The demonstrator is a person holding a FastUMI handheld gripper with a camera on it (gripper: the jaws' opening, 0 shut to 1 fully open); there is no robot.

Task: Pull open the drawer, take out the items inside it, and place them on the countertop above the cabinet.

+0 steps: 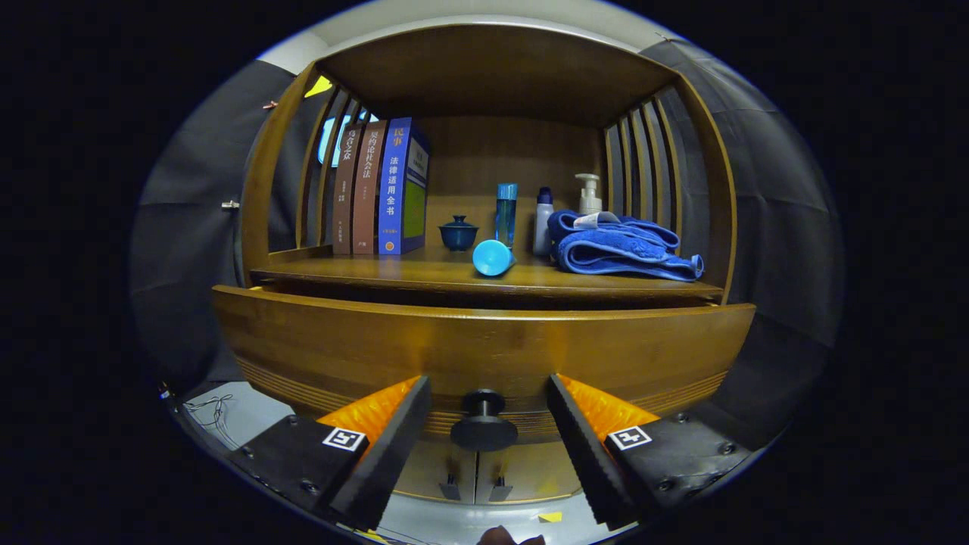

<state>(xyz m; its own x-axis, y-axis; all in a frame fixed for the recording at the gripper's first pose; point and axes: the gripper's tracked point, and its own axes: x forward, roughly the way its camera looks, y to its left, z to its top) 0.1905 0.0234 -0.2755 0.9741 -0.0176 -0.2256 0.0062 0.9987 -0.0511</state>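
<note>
Going left to right, the left finger (382,446) sits at about 8 o'clock from the round knob (484,421), the knob stands in the gap, and the right finger (587,446) sits at about 4 o'clock. The gripper (484,390) is spread wide, neither finger touching the knob (so nothing is held yet).

The drawer (484,348) seems to be out a little from the cabinet, judging by the dark gap above its front at 12 o'clock from the knob. Its inside is hidden, so the items cannot be told.

On the countertop (363,271) stand 3 books (378,189), a small lidded cup (458,233), a blue tumbler on its side (493,257), 3 bottles (543,219) and a folded towel (617,246).

To pull well, I would centre on the knob's stem, close both fingers squarely behind its head, then draw straight back and level. A skewed pull could jam the drawer or slip off the knob. For setting items down, the bare wood between books and cup looks best.
</note>
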